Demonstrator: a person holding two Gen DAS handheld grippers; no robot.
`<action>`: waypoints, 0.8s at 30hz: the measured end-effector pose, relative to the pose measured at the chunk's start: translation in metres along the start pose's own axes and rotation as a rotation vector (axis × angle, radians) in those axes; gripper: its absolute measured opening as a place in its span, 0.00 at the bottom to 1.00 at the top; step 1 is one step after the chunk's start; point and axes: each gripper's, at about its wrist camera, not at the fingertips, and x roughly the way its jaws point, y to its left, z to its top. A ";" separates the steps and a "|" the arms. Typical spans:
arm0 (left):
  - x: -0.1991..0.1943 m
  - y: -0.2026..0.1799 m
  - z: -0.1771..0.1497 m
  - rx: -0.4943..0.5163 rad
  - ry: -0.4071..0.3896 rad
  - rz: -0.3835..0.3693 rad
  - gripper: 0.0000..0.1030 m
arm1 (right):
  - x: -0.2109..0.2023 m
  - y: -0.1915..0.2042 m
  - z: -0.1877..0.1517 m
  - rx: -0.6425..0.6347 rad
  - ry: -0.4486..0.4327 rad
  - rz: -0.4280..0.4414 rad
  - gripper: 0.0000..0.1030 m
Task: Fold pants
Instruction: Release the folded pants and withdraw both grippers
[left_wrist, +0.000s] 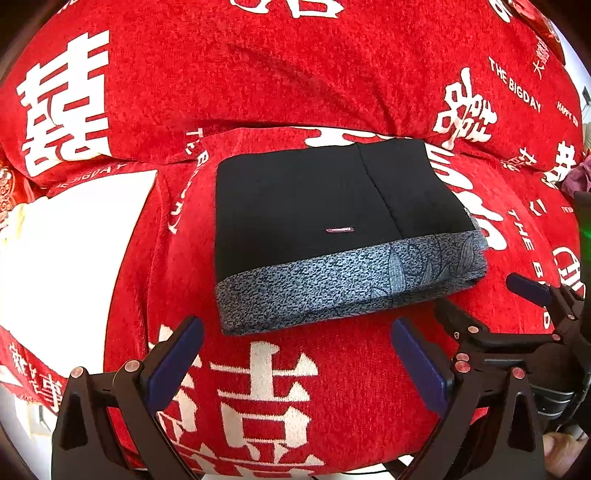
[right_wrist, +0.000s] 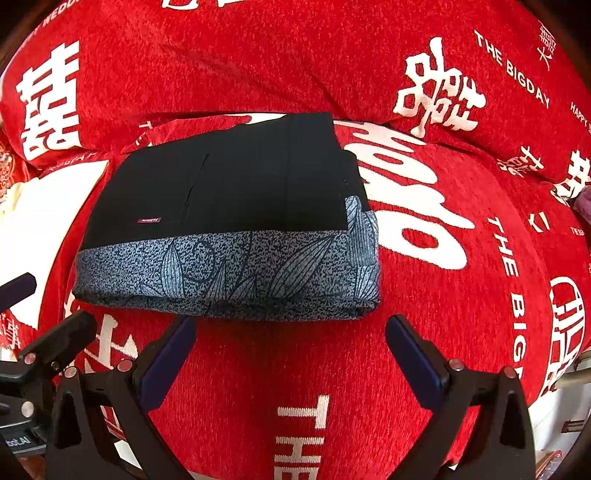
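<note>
pants (left_wrist: 317, 225): folded into a compact rectangle on the red cover (left_wrist: 295, 74) | left hand-held gripper (left_wrist: 295, 354): jaws apart, empty, just short of it | right hand-held gripper (right_wrist: 291, 354): jaws apart, empty | folding looks finished, perhaps only tidying left

Both wrist views were bright and sharply focused at the centre, with strong fisheye bending and dark vignetting at the corners. White areas of the red blanket (left_wrist: 280, 85) at the left were blown out. The folded pants (left_wrist: 314, 206) read nearly featureless black. A green flare (left_wrist: 585, 230) marked the left view's right edge.
</note>
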 end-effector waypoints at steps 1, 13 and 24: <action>0.000 0.000 0.000 0.001 0.002 0.001 0.99 | 0.000 0.000 0.000 -0.001 0.002 0.002 1.00; -0.003 -0.001 -0.003 0.006 0.010 -0.014 0.99 | -0.003 0.000 -0.002 0.009 0.003 0.013 1.00; -0.002 0.000 -0.002 0.008 0.013 -0.012 0.99 | -0.004 -0.001 -0.002 0.010 0.001 0.017 1.00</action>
